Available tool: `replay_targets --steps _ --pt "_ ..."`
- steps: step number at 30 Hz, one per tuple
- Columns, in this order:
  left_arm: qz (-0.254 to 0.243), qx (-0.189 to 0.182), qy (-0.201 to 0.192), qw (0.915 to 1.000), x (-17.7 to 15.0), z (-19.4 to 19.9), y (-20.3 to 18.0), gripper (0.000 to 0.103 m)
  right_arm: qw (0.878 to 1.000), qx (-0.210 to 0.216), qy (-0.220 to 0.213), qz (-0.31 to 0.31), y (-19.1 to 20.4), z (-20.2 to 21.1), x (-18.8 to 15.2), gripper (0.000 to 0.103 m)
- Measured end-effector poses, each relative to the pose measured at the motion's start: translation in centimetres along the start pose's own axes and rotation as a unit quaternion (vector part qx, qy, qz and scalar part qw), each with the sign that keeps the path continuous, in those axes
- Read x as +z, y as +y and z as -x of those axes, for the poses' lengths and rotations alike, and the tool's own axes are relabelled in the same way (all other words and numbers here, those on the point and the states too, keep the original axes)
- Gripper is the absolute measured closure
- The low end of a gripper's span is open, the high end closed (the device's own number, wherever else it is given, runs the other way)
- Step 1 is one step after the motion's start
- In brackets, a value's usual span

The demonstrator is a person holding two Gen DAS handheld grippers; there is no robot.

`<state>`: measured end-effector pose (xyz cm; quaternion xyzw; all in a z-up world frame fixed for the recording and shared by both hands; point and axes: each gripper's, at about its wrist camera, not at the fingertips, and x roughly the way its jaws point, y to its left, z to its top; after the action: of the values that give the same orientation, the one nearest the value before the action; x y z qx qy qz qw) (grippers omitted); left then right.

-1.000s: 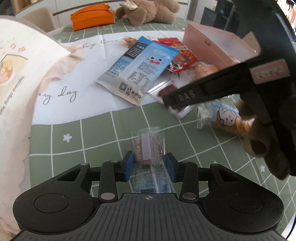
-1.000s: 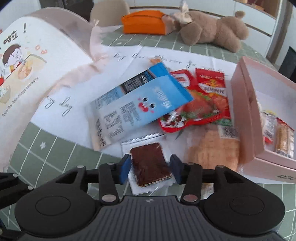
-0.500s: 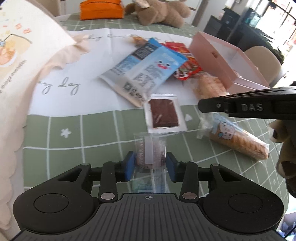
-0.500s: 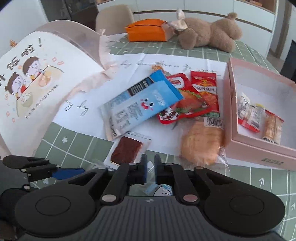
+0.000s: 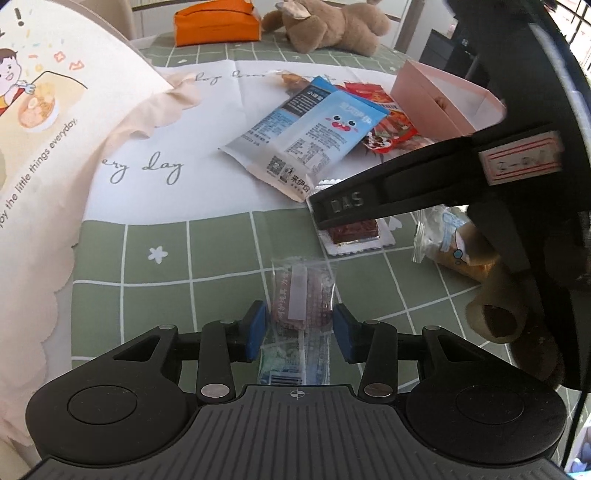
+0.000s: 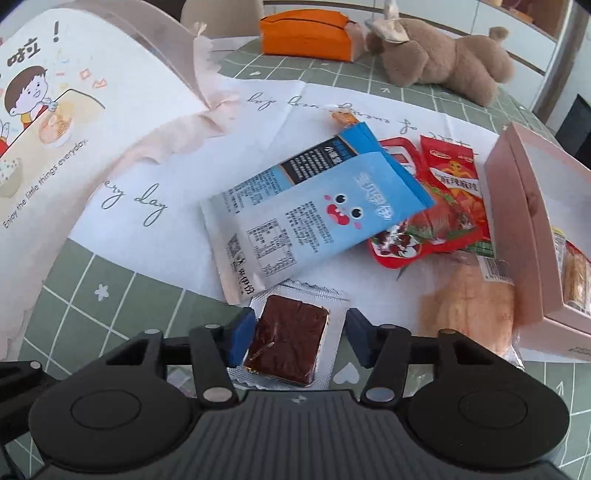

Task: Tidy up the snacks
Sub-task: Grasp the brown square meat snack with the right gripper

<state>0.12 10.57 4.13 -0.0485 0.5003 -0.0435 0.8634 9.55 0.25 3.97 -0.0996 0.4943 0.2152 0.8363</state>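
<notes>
My right gripper (image 6: 298,338) stood spread around the brown snack square (image 6: 288,341) in its clear crimped wrapper, blue pads flanking it without visible contact; the packet lay on the green checked tablecloth (image 6: 122,295) toward the table's near edge, just beside the blue snack bag (image 6: 317,210). My left gripper (image 5: 299,326) was likewise spread, a clear-wrapped candy (image 5: 301,295) lying between its pads on the tablecloth, whether touched I could not tell. Red sachets (image 6: 443,206) lay partly under the blue bag; a round wrapped biscuit (image 6: 469,310) touched the pink box (image 6: 513,229) toward the right edge. An orange pouch (image 6: 306,35) and plush bear (image 6: 439,59) occupied the far edge.
</notes>
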Motion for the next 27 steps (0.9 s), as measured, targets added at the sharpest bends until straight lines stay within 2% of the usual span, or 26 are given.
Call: replay_targets --steps 3,5,6,10,11,13,14,16,18,20,25,27 --pt "0.005 -0.001 -0.001 1.0000 0.0 -0.2 -0.1 0.059 1.000 0.011 -0.003 -0.010 -0.7 1.0 0.0 0.064" --pt "0.003 0.002 -0.001 1.0000 0.1 -0.3 -0.2 0.059 1.000 0.013 -0.004 -0.017 -1.5 1.9 0.1 0.099" --pt "0.001 0.005 -0.001 1.0000 0.2 -0.3 -0.3 0.059 1.000 0.019 -0.005 -0.024 -2.0 2.3 0.1 0.101" --pt "-0.005 0.011 0.002 0.9999 0.5 -0.5 -0.8 0.056 0.999 0.034 -0.003 -0.036 -3.5 2.9 -0.2 0.100" --pt "-0.009 0.007 -0.003 0.9999 0.5 -0.5 -0.8 0.056 0.999 0.030 -0.003 -0.038 -3.7 2.9 -0.4 0.098" --pt "-0.016 0.016 -0.004 0.9997 0.4 -0.5 -0.8 0.058 0.999 0.019 -0.001 -0.034 -3.6 2.7 -0.8 0.084" --pt "-0.020 0.023 -0.004 0.9995 0.3 -0.4 -0.8 0.058 0.999 0.014 -0.002 -0.033 -3.5 2.6 -1.0 0.071" --pt "-0.021 0.035 -0.004 0.9992 0.2 -0.3 -0.4 0.058 1.000 0.004 -0.006 -0.028 -3.2 2.6 -1.3 0.058" --pt "-0.014 0.040 -0.006 0.9991 0.2 -0.2 0.2 0.058 1.000 -0.008 -0.013 -0.014 -2.7 2.7 -1.5 0.037" --pt "-0.006 0.039 -0.007 0.9992 0.3 -0.1 0.8 0.058 1.000 -0.007 -0.024 -0.002 -2.4 3.0 -1.6 0.027" --pt "-0.004 0.033 -0.007 0.9994 0.3 0.0 1.1 0.058 0.998 0.049 -0.021 -0.042 -2.3 2.3 -1.0 0.022" --pt "-0.001 0.028 -0.008 0.9996 0.3 0.1 1.2 0.058 0.997 0.056 -0.014 -0.059 -2.0 1.6 -0.8 0.021"
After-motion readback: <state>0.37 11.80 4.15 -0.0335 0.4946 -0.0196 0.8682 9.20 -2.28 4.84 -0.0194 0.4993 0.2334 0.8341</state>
